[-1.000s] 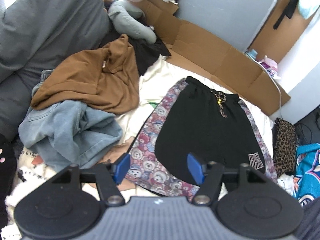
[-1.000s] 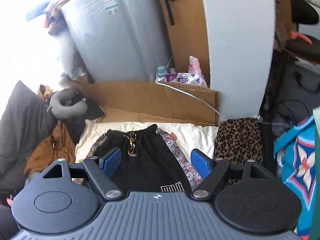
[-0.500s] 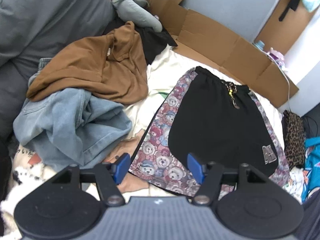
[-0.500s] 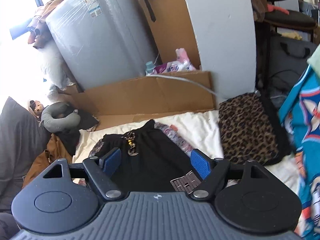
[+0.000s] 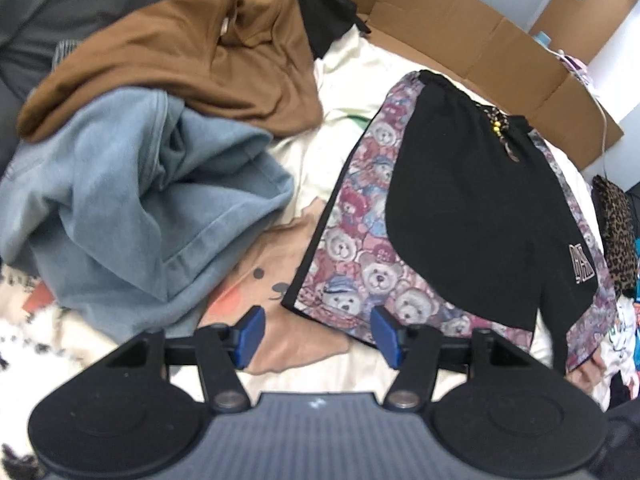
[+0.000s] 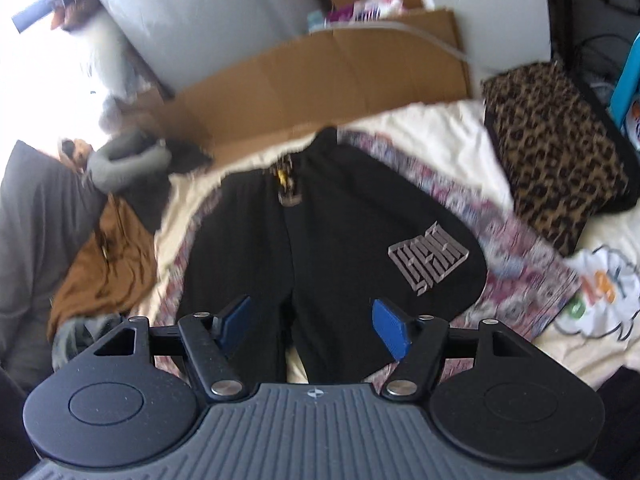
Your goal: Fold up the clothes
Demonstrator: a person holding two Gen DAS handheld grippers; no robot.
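Observation:
Black shorts (image 5: pixel 472 208) with a grey logo lie flat on a teddy-bear print cloth (image 5: pixel 360 256) spread over the cream bed sheet. In the right wrist view the black shorts (image 6: pixel 320 232) fill the middle, waistband at the far end. My left gripper (image 5: pixel 316 334) hangs open above the near left corner of the bear cloth, holding nothing. My right gripper (image 6: pixel 316 328) is open over the near hem of the shorts, between the two legs, with nothing between its blue pads.
A pile of blue jeans (image 5: pixel 132 208) and a brown top (image 5: pixel 192 56) sits left of the shorts. Cardboard (image 5: pixel 472 44) lines the far edge of the bed. A leopard-print bag (image 6: pixel 556 164) lies to the right, a grey neck pillow (image 6: pixel 124 160) at the far left.
Both grippers have come down and closer to the bed; the shorts and bear cloth look larger. The right view has tilted from the wall down onto the shorts. Both stay open.

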